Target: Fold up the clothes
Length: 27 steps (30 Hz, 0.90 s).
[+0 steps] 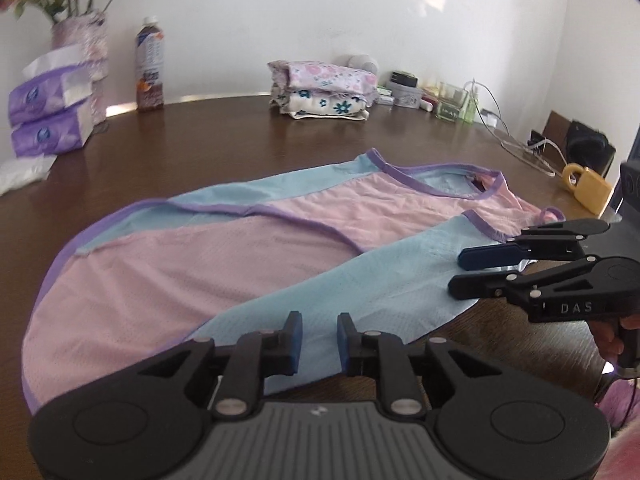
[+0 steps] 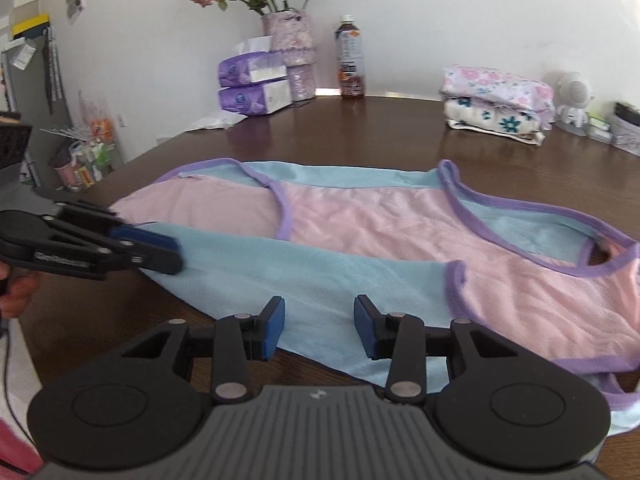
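On the brown counter (image 2: 400,128) lies a thin, floppy mesh vest (image 2: 360,216); left tongs (image 1: 319,340) and right tongs (image 2: 320,326) gape empty; better pinch the blue near edge.

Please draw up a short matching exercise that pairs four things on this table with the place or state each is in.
Things
1. mesh garment
2. drink bottle
3. tissue packs
4. folded floral clothes

Places or states
A. stacked in two, beside the flower vase
B. spread flat on the near part of the table, both open grippers at its near blue edge
C. standing upright, between the vase and the folded pile
D. a neat pile at the far side, next to a small white figure

Pairs: 1-B, 2-C, 3-A, 4-D
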### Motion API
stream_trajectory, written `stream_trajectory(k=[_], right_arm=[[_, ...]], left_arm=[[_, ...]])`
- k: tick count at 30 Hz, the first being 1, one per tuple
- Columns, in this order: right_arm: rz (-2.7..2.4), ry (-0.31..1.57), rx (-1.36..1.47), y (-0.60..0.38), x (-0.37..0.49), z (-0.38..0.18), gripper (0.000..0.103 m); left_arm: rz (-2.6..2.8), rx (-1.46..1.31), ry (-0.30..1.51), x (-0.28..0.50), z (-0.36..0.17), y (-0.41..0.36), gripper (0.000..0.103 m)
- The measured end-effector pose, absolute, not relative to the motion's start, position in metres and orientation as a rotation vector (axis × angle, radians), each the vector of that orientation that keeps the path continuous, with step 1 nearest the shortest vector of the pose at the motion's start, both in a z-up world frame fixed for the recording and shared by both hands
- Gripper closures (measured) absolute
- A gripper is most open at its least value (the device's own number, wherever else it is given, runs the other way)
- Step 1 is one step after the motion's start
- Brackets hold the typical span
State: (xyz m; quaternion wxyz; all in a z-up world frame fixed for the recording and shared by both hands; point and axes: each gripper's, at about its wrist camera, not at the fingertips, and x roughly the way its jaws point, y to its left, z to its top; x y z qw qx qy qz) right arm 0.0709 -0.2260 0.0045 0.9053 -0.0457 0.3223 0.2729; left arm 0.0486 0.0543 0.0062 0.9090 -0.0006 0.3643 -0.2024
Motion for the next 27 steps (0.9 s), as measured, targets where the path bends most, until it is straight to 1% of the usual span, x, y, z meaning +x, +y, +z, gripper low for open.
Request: stream_trajectory(k=[4, 9, 13, 23, 27], right_arm=[[0.503, 0.663, -0.120, -0.242, 0.069, 0.005, 0.064], [0.467, 0.675, -0.049, -0.266, 0.072, 0.006, 0.064], [0.435, 0.674, -0.033, -0.275, 0.073, 0.009, 0.064], [0.369, 0.677, -0.038, -0.284, 0.070, 0.007, 0.063], [0.381, 0.657, -0.030, -0.286, 0.064, 0.013, 0.063]], left_arm=[[-0.352, -0.089, 0.762, 0.039, 0.009, 0.090, 0.085], [-0.257, -0.228, 0.760, 0.028, 0.009, 0.129, 0.084], [-0.186, -0.259, 0.752, 0.019, 0.011, 0.147, 0.084], [-0.143, -0.220, 0.747, 0.011, 0.014, 0.149, 0.084], [-0.158, -0.213, 0.732, 0.011, 0.016, 0.141, 0.077]])
